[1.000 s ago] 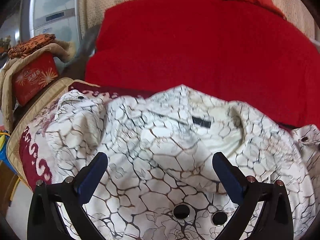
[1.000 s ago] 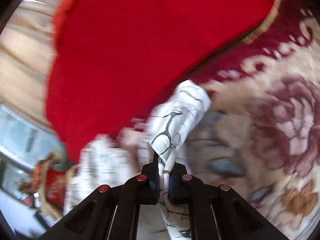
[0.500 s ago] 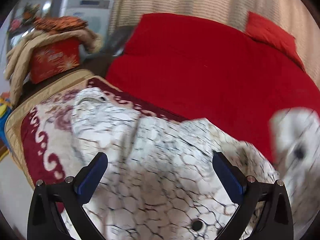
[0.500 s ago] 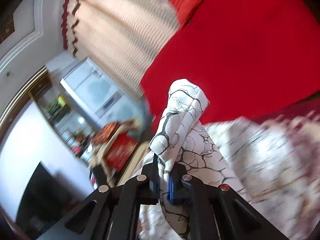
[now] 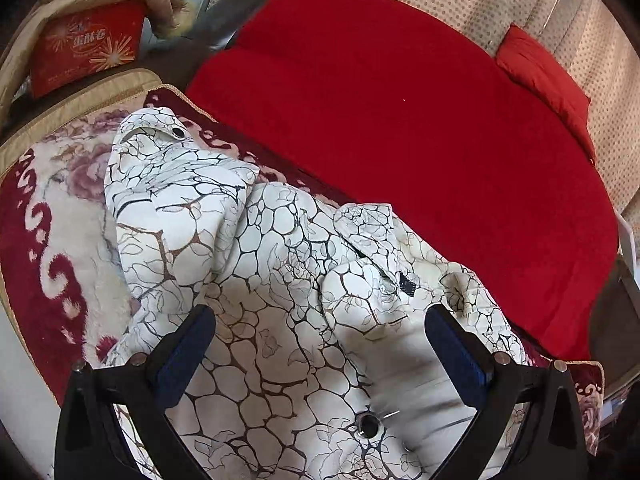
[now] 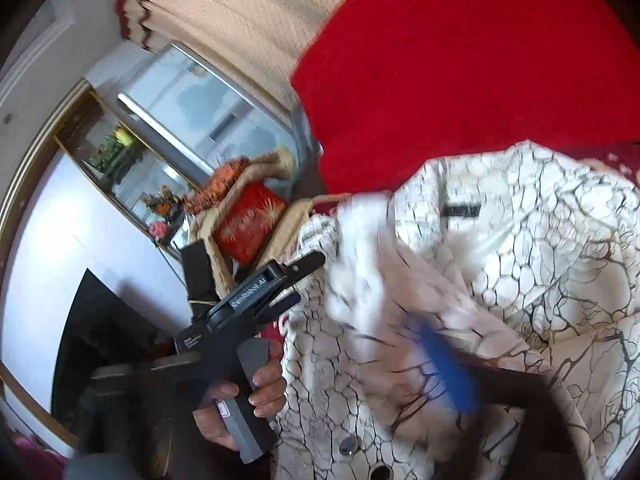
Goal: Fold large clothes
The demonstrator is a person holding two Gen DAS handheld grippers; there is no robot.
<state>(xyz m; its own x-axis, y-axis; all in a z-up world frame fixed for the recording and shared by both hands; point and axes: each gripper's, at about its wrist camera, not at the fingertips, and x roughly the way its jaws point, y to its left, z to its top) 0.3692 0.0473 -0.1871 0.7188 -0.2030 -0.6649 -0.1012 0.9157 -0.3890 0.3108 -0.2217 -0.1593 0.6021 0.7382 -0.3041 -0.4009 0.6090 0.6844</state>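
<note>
White jacket with dark crackle print and black snap buttons, spread rumpled on a floral rug, against a red-covered sofa; collar with black label near the sofa edge, one cuffed sleeve folded over the body toward the rug's far corner

Left gripper hovering over the jacket's middle, blue-padded fingers wide apart, nothing pinched between them; seen from the right wrist view gripped in a hand beside the garment

Right gripper just been opening, one blurred blue pad over the fabric, cloth not clamped

Red printed box under draped beige cloth beyond the rug; red cushion on the sofa's far end
</note>
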